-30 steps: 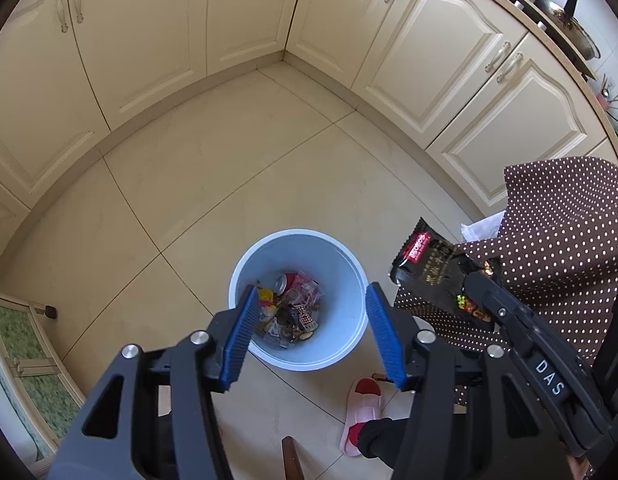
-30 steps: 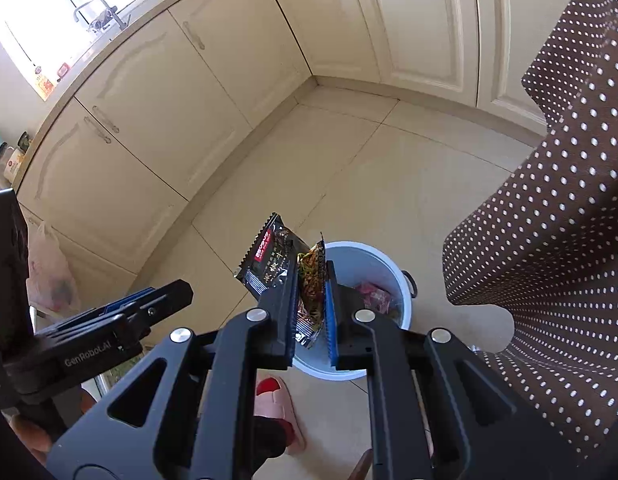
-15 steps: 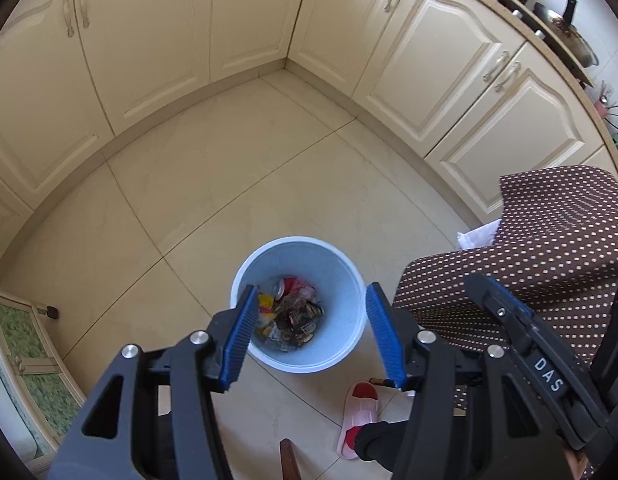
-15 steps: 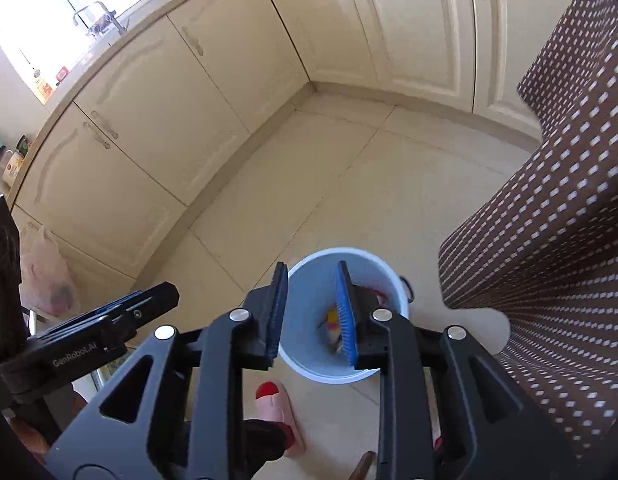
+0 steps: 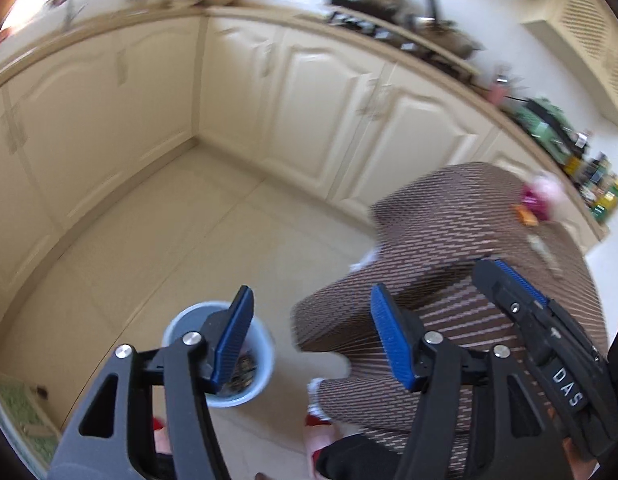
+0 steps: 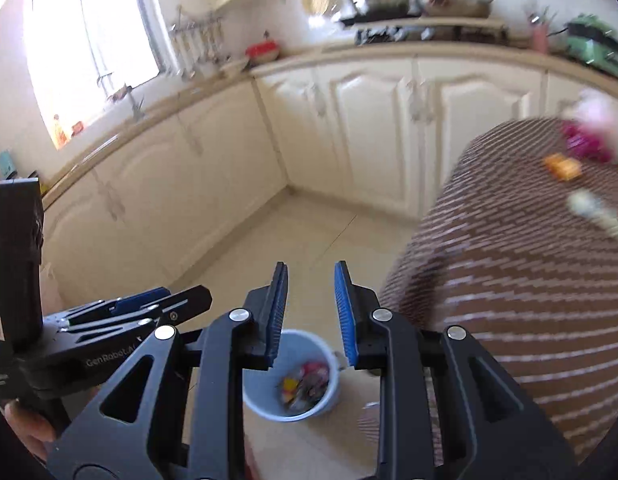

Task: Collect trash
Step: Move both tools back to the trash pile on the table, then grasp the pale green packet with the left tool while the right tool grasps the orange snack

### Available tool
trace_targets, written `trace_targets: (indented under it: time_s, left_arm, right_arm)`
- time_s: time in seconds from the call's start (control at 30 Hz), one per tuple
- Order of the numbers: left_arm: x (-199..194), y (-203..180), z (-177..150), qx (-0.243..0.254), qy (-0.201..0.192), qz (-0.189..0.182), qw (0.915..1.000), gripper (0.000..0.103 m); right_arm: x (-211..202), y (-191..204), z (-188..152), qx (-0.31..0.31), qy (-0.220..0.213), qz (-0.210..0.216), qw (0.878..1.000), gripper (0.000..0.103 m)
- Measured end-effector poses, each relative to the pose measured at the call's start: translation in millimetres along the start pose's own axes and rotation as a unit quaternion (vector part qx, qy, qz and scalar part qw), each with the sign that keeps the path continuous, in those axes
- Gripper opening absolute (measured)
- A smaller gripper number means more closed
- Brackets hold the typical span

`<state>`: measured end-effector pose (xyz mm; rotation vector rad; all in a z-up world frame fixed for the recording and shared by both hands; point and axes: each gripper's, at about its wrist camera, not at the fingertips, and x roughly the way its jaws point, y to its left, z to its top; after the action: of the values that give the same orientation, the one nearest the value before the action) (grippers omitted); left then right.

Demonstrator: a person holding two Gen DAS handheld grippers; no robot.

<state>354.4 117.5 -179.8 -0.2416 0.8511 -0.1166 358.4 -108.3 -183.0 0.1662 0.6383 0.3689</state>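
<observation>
L hand-held gripper (image 5: 311,334): jaws wide, nothing in them; hangs over floor betw. bin & table.
R hand-held gripper (image 6: 311,312): jaws partly apart, empty.
Trash left: orange wrapper (image 6: 563,166), pink crumpled bit (image 6: 585,142), pale strip (image 6: 597,212), all on the table (image 6: 509,280) far end, near each other; blurry.
Handling (guess): light, thin, crinkly, prob. slippery film; pinch a raised edge or fold, not flat middle.
Bin (image 6: 269,404): blue, on the floor, partly full of wrappers.
Surface: brown dotted cloth, soft, may bunch under the jaws.
Room: kitchen, cream cabinets (image 5: 321,108), tiled floor (image 5: 181,240).
</observation>
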Motion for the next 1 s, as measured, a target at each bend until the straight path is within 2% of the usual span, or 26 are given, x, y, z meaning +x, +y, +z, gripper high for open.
trace_targets:
  time_s: [0.1,0.27,0.4,0.47,0.5,0.53,0.7,0.83,0.9,1.0]
  left_arm:
    - [-5,-46,7,0.028,-0.004,-0.023,0.9993,0.061]
    - [0,-136,13,0.078,0.003,-0.066,0.9948,0.062]
    - [14,-194,13,0.107,0.018,-0.079,0.9910,0.062]
    - [25,-220,16,0.117,0.030,-0.080,0.9895,0.062]
    - [30,-230,16,0.120,0.036,-0.080,0.9889,0.062]
    - [36,-241,17,0.122,0.044,-0.080,0.9883,0.063]
    - [75,-285,19,0.119,0.089,-0.062,0.9870,0.066]
    - [102,-305,15,0.108,0.124,-0.040,0.9855,0.066]
    - [114,-311,15,0.101,0.134,-0.030,0.9854,0.066]
    - [124,-321,18,0.096,0.124,-0.012,0.9876,0.066]
  right_arm:
    - [-36,-32,10,0.008,-0.025,-0.027,0.999,0.025]
    - [-95,-103,21,0.033,-0.063,-0.090,0.993,0.032]
    - [-123,-157,24,0.056,-0.073,-0.127,0.988,0.032]
    - [-131,-173,23,0.066,-0.074,-0.137,0.986,0.035]
    - [-137,-187,24,0.072,-0.075,-0.145,0.984,0.042]
    - [-139,-193,24,0.074,-0.075,-0.150,0.983,0.044]
    - [-148,-234,24,0.080,-0.066,-0.166,0.981,0.044]
    - [-147,-261,24,0.091,-0.057,-0.168,0.980,0.044]
    - [-147,-270,23,0.094,-0.054,-0.166,0.980,0.044]
    - [-146,-280,23,0.100,-0.053,-0.159,0.981,0.044]
